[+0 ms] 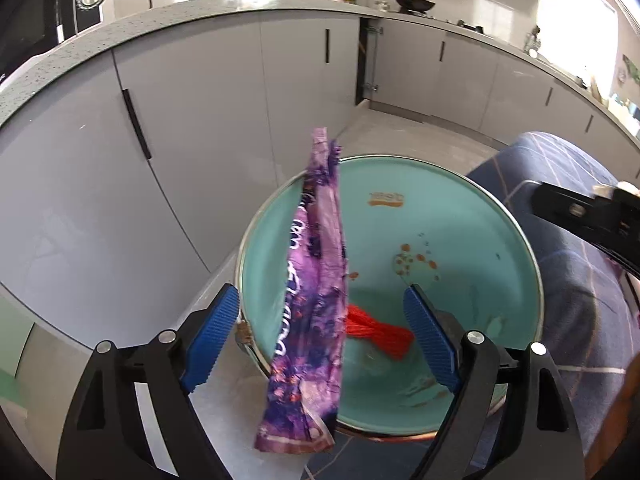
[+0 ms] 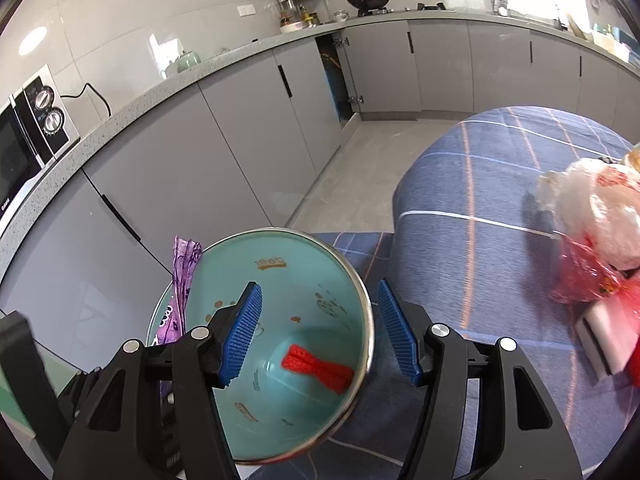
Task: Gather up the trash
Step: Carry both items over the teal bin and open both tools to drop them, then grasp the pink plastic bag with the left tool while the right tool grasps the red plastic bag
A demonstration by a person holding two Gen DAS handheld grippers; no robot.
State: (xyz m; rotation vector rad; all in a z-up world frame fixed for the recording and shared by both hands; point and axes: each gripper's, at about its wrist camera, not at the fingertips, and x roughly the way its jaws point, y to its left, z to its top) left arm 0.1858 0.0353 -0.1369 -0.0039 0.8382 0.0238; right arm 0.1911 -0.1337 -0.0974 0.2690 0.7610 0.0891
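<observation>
A teal bin (image 1: 440, 216) with a metal rim stands beside the blue-clothed table; it also shows in the right wrist view (image 2: 304, 280). A red net scrap (image 1: 378, 332) lies at its bottom, also seen from the right (image 2: 318, 368). A crumpled purple wrapper (image 1: 316, 300) hangs over the bin's left rim, partly inside; in the right wrist view (image 2: 182, 280) it pokes up at the rim. My left gripper (image 1: 320, 340) is open, its pads either side of the wrapper without touching it. My right gripper (image 2: 318, 332) is open, straddling the bin's right rim.
Grey cabinets (image 2: 180, 168) and a speckled counter (image 1: 120, 28) with a microwave (image 2: 28, 132) run along the left and back. A table with a blue checked cloth (image 2: 500, 208) is at right, holding a white and red plastic bag (image 2: 592, 232) and a white box (image 2: 604, 336).
</observation>
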